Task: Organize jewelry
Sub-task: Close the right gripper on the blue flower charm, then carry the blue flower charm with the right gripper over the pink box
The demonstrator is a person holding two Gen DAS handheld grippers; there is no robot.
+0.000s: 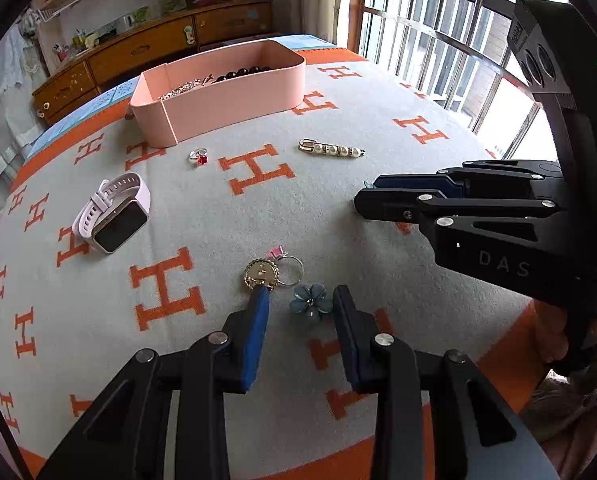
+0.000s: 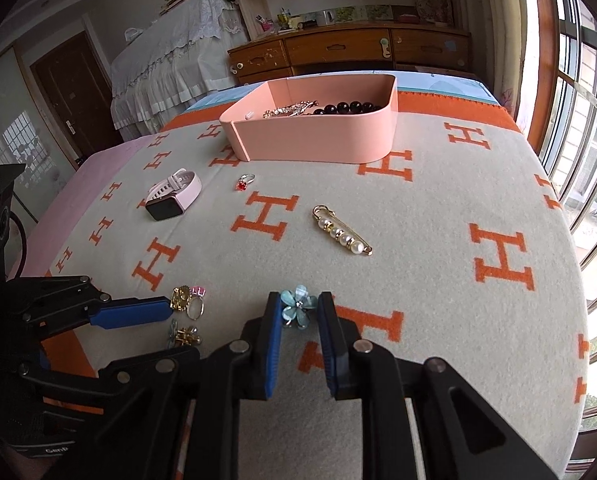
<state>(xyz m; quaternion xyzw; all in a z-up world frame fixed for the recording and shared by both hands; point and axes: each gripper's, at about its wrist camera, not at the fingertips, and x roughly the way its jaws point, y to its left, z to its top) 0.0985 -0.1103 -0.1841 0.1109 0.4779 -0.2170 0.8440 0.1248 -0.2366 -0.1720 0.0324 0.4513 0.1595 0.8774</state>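
Note:
A pink tray [image 1: 234, 98] [image 2: 318, 136] at the back holds a black bead bracelet [image 2: 346, 107] and a gold chain [image 2: 290, 110]. On the blanket lie a pink watch [image 1: 114, 212] [image 2: 172, 194], a red-stone ring [image 1: 199, 156] [image 2: 244, 182], a pearl pin [image 1: 332, 149] [image 2: 342, 230], a gold pendant [image 1: 260, 274] [image 2: 180, 298], a ring with a pink tag [image 1: 288, 270] [image 2: 196, 306] and a blue flower [image 1: 310, 300] [image 2: 296, 306]. My left gripper [image 1: 301, 296] [image 2: 166, 308] is open around the flower's near side. My right gripper [image 2: 297, 298] [image 1: 362, 196] is open, its fingers either side of the flower.
The grey blanket [image 2: 418, 240] with orange H marks covers the bed. More small gold and blue pieces [image 2: 182, 336] lie near the left gripper. A wooden dresser [image 2: 350, 50] stands behind the bed and barred windows [image 1: 438, 28] are at the right.

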